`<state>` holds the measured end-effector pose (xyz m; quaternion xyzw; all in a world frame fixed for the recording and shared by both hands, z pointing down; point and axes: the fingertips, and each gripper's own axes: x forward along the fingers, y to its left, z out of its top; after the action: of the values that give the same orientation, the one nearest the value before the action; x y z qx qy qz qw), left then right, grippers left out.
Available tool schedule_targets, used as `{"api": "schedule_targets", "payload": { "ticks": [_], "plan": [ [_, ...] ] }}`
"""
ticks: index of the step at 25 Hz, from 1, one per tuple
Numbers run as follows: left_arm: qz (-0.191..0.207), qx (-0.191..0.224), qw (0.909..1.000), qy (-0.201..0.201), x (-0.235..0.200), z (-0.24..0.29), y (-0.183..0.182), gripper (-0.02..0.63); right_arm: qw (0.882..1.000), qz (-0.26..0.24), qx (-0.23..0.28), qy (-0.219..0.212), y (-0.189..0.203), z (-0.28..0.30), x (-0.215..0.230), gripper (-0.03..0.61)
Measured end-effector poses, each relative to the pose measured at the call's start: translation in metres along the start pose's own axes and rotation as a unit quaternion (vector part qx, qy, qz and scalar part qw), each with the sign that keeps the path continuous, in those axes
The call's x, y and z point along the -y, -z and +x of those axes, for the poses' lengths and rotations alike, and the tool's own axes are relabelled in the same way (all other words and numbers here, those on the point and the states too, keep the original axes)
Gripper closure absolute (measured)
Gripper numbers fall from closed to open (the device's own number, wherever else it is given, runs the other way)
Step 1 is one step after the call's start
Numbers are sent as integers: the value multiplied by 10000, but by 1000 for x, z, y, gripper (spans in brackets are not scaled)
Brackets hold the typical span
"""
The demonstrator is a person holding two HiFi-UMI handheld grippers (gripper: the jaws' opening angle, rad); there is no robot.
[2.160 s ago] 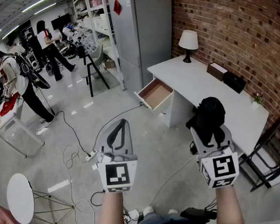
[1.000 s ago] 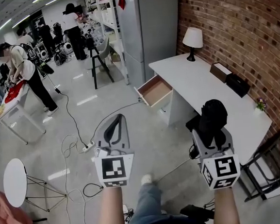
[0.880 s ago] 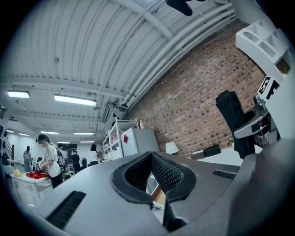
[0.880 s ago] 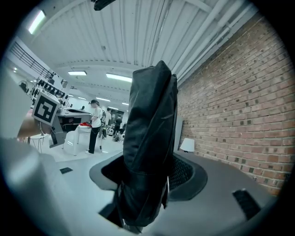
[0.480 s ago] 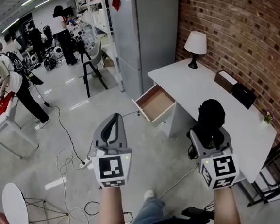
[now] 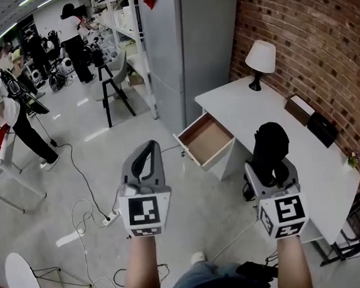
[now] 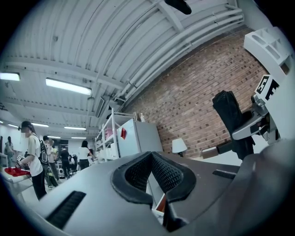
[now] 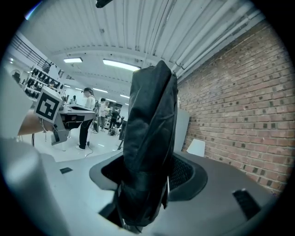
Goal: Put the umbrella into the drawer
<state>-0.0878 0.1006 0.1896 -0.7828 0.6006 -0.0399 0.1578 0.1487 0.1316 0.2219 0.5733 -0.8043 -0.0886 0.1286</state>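
While the right gripper [image 6: 271, 167] is clamped on a folded black umbrella [image 6: 271, 143], the left gripper [image 6: 149, 148] has its jaws together with nothing between them. The umbrella stands upright in the right jaws, its upper end rising above them. In the right gripper view its black fabric fills the gap between the ribbed pads [image 8: 182, 173].

Both grippers are held out side by side in front of the person, well apart from each other, over a grey floor [image 6: 92, 148]. Ahead of them a white desk [image 6: 245, 106] stands against a brick wall [image 6: 320, 27]. Its drawer [image 6: 206, 138] is pulled open on the side facing the floor, showing a brown bottom.

The umbrella is outside the drawer, near the desk's front edge and to the right of the drawer in the head view. A lamp [image 6: 261, 58], a brown box [image 6: 300, 108] and a black box [image 6: 322, 128] sit along the desk by the wall. A tall grey fridge [image 6: 184, 46] stands beyond the desk, and a cable [image 6: 83, 180] trails across the floor at the left.
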Motion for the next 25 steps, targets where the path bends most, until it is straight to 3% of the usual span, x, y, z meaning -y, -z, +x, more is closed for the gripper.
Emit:
{"api": "schedule_targets", "payload": {
  "ticks": [13,25],
  "plan": [
    [9,-75,10000,-8,-19,51,26,612,9999,139,-20,-47,8,65,10,331],
    [80,-248,9996,46,-49,158,63,612,9993,323,-105,-148,20,183,32,331]
  ]
}}
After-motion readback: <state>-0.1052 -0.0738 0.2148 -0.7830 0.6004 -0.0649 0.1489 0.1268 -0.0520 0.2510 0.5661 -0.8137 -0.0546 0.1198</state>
